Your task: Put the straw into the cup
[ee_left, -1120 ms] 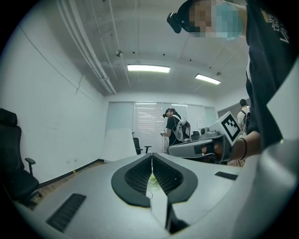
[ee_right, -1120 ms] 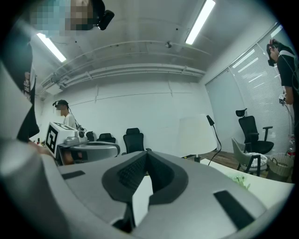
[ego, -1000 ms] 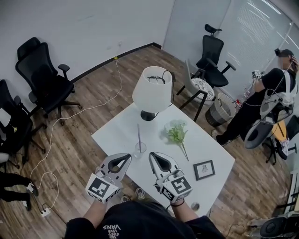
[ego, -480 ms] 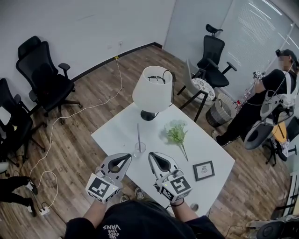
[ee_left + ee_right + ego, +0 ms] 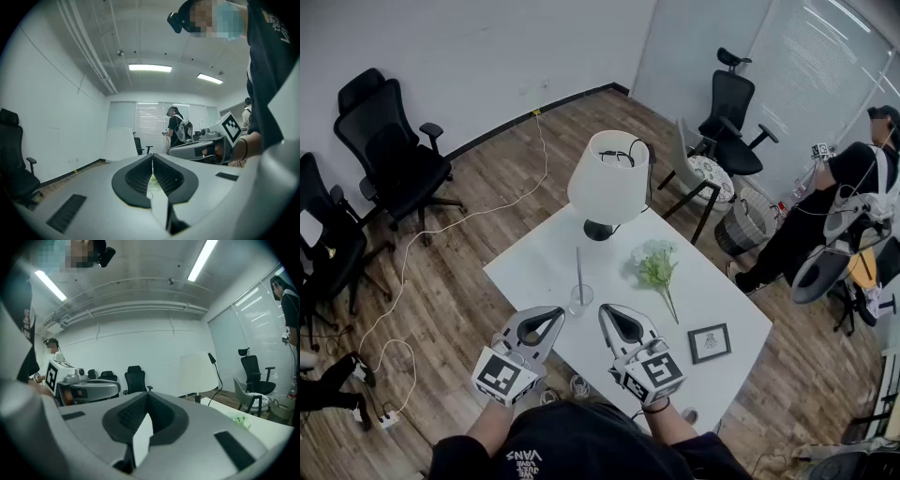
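Jaws pressed together, empty, on left gripper and right gripper; only the head view shows straw standing in cup.

1. The surface looks white, smooth and matt.
2. The floor is wood-grain planking.
3. The cup is clear and glossy, like glass.
4. The lamp shade is matt white and cloth-like.
5. The left tongs and right tongs are matt grey plastic with ribbed black pads.
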Demonstrator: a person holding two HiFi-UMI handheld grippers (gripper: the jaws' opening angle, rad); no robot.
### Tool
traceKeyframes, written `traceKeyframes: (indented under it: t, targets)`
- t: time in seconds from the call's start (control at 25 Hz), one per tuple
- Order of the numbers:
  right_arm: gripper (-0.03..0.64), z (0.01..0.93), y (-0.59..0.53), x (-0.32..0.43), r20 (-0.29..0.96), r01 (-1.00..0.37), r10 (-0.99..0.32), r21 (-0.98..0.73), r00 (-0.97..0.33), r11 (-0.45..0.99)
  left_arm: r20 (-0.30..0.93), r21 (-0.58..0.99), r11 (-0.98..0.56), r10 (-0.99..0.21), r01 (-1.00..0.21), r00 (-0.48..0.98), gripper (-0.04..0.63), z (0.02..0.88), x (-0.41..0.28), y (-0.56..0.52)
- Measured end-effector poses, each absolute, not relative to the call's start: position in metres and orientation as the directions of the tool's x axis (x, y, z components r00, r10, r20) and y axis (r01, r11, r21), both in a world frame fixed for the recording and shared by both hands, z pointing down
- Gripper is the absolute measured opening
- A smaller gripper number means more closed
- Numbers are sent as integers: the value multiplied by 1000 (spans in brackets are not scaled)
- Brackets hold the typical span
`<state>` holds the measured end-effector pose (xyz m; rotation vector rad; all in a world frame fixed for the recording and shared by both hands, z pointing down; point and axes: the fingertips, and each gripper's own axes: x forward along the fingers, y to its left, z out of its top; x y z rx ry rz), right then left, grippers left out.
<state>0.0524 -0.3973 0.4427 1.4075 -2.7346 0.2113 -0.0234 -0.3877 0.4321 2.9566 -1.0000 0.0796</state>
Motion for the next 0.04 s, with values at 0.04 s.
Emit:
traceKeyframes:
  t: [0.04]
  targets:
    - [17, 443, -398, 53, 116, -814, -805, -95, -581, 574, 57, 2, -795, -606, -607, 793, 17, 433, -23, -388]
